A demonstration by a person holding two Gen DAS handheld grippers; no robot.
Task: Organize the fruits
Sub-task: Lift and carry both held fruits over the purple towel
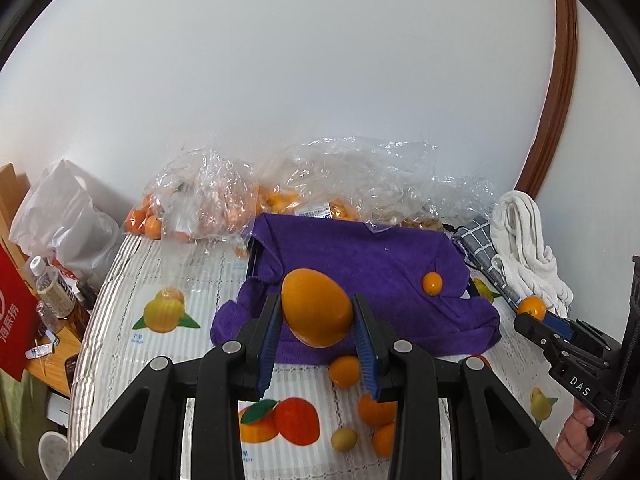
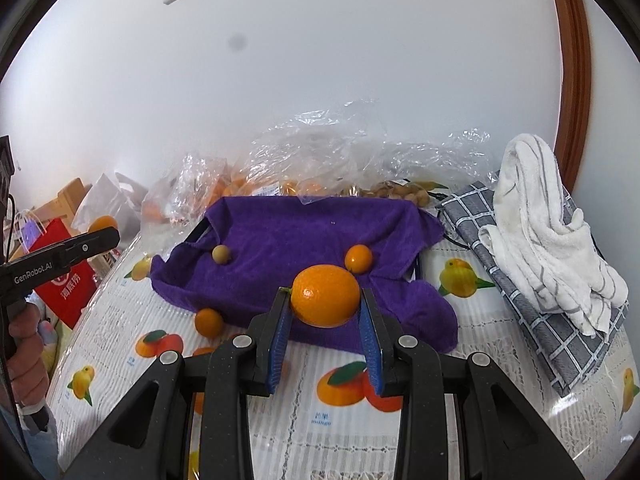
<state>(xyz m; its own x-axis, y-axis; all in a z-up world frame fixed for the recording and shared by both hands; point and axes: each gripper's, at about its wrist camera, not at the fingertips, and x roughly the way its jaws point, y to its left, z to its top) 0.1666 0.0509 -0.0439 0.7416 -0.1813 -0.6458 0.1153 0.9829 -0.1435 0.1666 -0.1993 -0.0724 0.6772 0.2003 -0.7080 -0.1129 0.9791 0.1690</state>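
Observation:
My left gripper (image 1: 318,312) is shut on an orange fruit (image 1: 316,306) and holds it above the near edge of the purple towel (image 1: 360,252). My right gripper (image 2: 325,300) is shut on another orange fruit (image 2: 325,295), also above the purple towel (image 2: 288,232). A small orange (image 2: 358,258) and a tan round fruit (image 2: 221,255) lie on the towel. Loose small oranges (image 1: 345,370) and a greenish fruit (image 1: 344,439) lie on the fruit-printed tablecloth (image 1: 168,360) under the left gripper. The right gripper also shows in the left wrist view (image 1: 532,314) at the right edge.
Clear plastic bags of oranges (image 1: 200,204) and nuts (image 2: 400,192) lie along the back wall. A grey checked cloth (image 2: 520,280) with a white towel (image 2: 540,232) on it lies at the right. A white bag (image 1: 64,216), bottles (image 1: 52,288) and a red bag (image 2: 68,280) stand at the left.

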